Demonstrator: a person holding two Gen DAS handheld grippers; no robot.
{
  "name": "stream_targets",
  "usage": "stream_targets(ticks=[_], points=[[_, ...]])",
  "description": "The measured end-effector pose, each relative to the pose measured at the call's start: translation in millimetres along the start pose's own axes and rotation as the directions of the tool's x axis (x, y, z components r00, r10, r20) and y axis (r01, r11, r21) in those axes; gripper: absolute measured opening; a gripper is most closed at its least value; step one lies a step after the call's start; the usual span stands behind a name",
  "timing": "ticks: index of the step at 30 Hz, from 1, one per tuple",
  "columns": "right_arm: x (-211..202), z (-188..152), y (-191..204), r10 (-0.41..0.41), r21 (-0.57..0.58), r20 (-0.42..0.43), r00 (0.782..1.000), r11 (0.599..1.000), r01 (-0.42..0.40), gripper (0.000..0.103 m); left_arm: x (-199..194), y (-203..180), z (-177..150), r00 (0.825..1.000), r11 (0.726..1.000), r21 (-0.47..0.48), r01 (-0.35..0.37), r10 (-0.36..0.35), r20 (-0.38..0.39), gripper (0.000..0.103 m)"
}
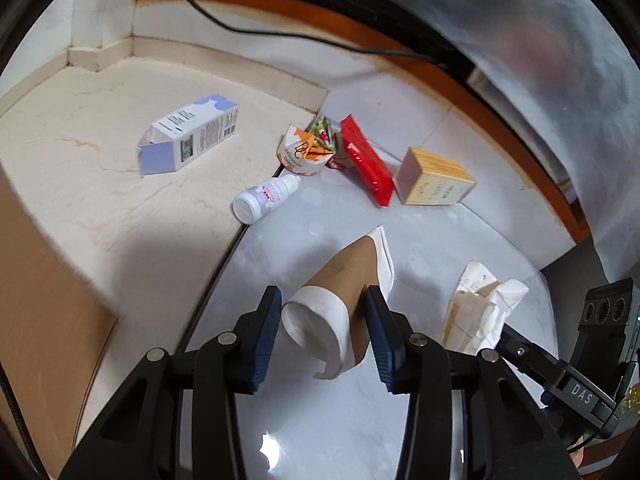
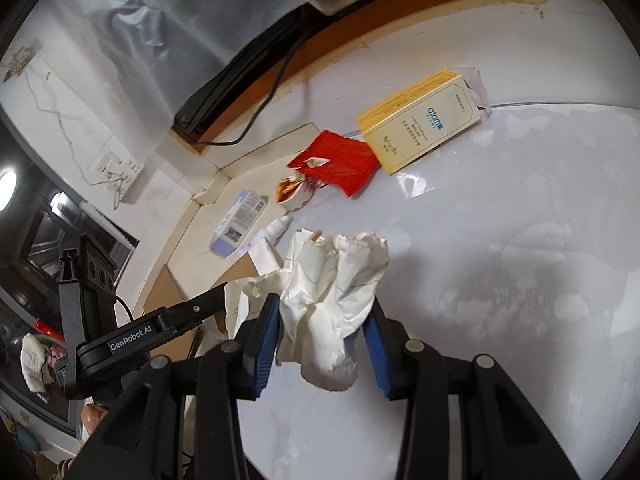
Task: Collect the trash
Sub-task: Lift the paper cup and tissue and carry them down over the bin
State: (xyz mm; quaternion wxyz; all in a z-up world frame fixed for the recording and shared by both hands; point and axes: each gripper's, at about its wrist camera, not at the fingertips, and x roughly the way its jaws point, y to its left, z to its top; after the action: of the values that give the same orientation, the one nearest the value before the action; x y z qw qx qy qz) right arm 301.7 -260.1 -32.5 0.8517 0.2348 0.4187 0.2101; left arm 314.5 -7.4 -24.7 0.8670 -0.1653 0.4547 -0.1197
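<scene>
The left tongs are clamped partway on a flattened paper cup. A crumpled white paper wad is pinched by the right tongs, above the desk.

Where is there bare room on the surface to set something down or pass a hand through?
The white tabletop is bare over a wide patch right of the crumpled paper, below the yellow box. The beige counter is free left of the small white bottle, below the blue-and-white carton. It is crowded around the red wrapper and the orange-printed cup.
</scene>
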Motion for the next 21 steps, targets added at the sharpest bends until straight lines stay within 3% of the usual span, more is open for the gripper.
stream_targets(ticks=[8,12,17,21], points=[[-40.8,-42.5,28.4,0.014,-0.090,0.045,0.999,0.996,-0.010,0.041,-73.0,-13.7,-57.1,0.994,0.995,0.094,-0.041,0.031,0.103,0.041],[-60.5,-73.1,47.3,0.026,-0.161,0.050,0.998,0.987,-0.018,0.041,-96.7,-8.1,-91.1,0.991,0.994,0.096,-0.061,0.049,0.123,0.041],[-76.0,-113.6,73.5,0.015,-0.292,0.054,0.998,0.956,0.002,0.041,-113.4,8.7,-139.2,0.991,0.996,0.061,-0.072,0.065,0.114,0.041],[-78.2,-151.4,91.8,-0.004,-0.398,0.038,0.999,0.917,0.019,0.041,-117.7,18.8,-178.0,0.986,0.991,0.050,-0.121,0.114,0.122,0.041]])
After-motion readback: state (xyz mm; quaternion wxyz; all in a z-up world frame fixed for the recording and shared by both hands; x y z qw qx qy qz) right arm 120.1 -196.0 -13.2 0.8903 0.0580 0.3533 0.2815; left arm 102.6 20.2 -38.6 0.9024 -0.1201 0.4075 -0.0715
